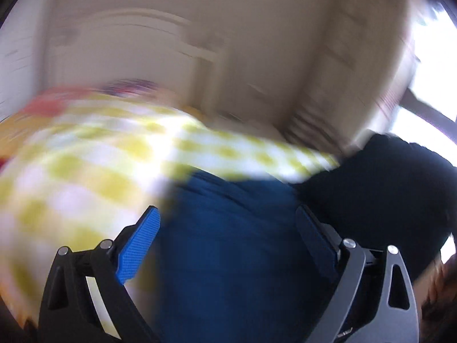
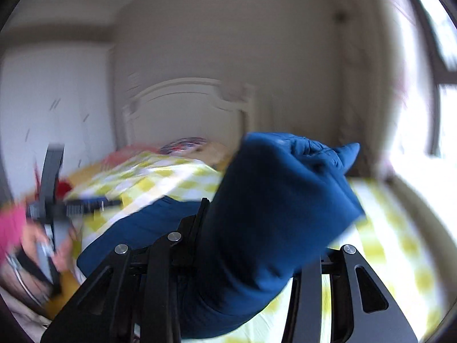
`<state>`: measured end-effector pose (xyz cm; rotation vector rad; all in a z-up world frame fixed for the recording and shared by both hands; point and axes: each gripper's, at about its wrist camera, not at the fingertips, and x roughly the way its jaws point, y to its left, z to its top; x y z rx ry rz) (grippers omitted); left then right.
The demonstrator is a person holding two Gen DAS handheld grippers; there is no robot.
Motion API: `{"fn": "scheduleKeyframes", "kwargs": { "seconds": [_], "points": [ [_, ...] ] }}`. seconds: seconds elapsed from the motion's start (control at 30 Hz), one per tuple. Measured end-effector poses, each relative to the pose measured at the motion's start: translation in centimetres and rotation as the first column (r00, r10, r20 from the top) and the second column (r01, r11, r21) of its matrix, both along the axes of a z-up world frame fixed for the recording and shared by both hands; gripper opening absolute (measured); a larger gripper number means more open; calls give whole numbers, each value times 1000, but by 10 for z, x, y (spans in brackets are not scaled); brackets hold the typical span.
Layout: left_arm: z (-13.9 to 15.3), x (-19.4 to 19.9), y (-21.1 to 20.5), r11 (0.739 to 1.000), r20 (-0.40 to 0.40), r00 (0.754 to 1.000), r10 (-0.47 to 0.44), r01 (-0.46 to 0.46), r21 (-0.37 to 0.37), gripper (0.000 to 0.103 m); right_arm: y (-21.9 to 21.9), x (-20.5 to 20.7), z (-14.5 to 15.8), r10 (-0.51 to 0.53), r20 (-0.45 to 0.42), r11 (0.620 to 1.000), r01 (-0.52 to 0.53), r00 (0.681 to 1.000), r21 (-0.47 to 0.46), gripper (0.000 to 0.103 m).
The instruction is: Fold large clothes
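A dark blue padded garment (image 2: 274,188) lies on a bed with a yellow-and-white checked sheet (image 2: 394,237). My right gripper (image 2: 257,228) is shut on a thick bunch of it and holds that part up off the bed; the cloth hides its pads. In the left wrist view the same blue garment (image 1: 228,251) fills the gap between the wide-apart fingers of my left gripper (image 1: 227,210). The left blue pad (image 1: 137,245) shows its bare face and is not pressing on the cloth. Both views are blurred.
A white headboard (image 2: 188,105) and a beige wall stand behind the bed. Red and patterned things (image 2: 182,144) lie near the head end. A bright window (image 2: 428,131) is on the right. A hand in a pink sleeve (image 2: 11,225) holds the other gripper at the left. A dark blurred mass (image 1: 394,200) lies right of the garment.
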<state>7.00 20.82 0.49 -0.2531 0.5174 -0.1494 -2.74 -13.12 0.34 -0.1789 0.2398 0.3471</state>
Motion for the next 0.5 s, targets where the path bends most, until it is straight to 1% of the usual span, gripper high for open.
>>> {"fn": "scheduleKeyframes", "kwargs": {
  "seconds": [0.03,0.07,0.1,0.13,0.17,0.2,0.23,0.27,0.3,0.33,0.37,0.4,0.43,0.47,0.5],
  "points": [
    [6,-9,29,998,22,998,63,-63,-31,95,29,3,1,39,17,996,-38,999,-76,41],
    [9,-15,46,994,34,994,100,-98,-50,96,73,6,-4,97,25,977,-90,995,-192,41],
    [13,-23,65,988,46,989,140,-136,-70,97,102,10,-12,140,19,956,-130,990,-264,41],
    [15,-31,80,983,56,984,171,-166,-83,98,136,13,-26,190,0,922,-178,982,-344,41],
    [16,-38,93,977,63,978,199,-193,-90,98,170,17,-46,236,-37,875,-229,971,-427,41],
    [17,-42,101,974,61,975,216,-210,-88,98,193,18,-65,261,-76,831,-264,962,-490,41],
    [16,-45,106,972,55,973,225,-220,-83,98,223,23,-95,276,-135,756,-302,951,-581,42],
    [14,-47,111,972,45,973,226,-222,-79,98,251,25,-132,266,-162,659,-302,950,-688,44],
    [12,-49,113,974,36,975,218,-215,-76,98,262,21,-151,257,-108,606,-247,960,-756,44],
    [11,-50,114,976,31,978,206,-204,-73,98,269,18,-164,255,-47,563,-188,966,-805,45],
    [9,-51,112,982,24,984,179,-177,-62,98,270,18,-167,251,-48,559,-185,967,-808,46],
    [6,-48,105,988,19,989,147,-146,-52,98,266,24,-158,246,-91,593,-224,965,-773,47],
    [6,-44,98,995,13,995,97,-97,-35,98,262,28,-153,249,-112,609,-246,962,-754,49],
    [5,-35,89,998,10,998,58,-58,-21,98,258,31,-150,257,-120,616,-259,959,-744,51],
    [6,-21,75,1000,11,1000,16,-16,-6,98,257,30,-152,262,-117,614,-259,958,-746,51]
  ]
}}
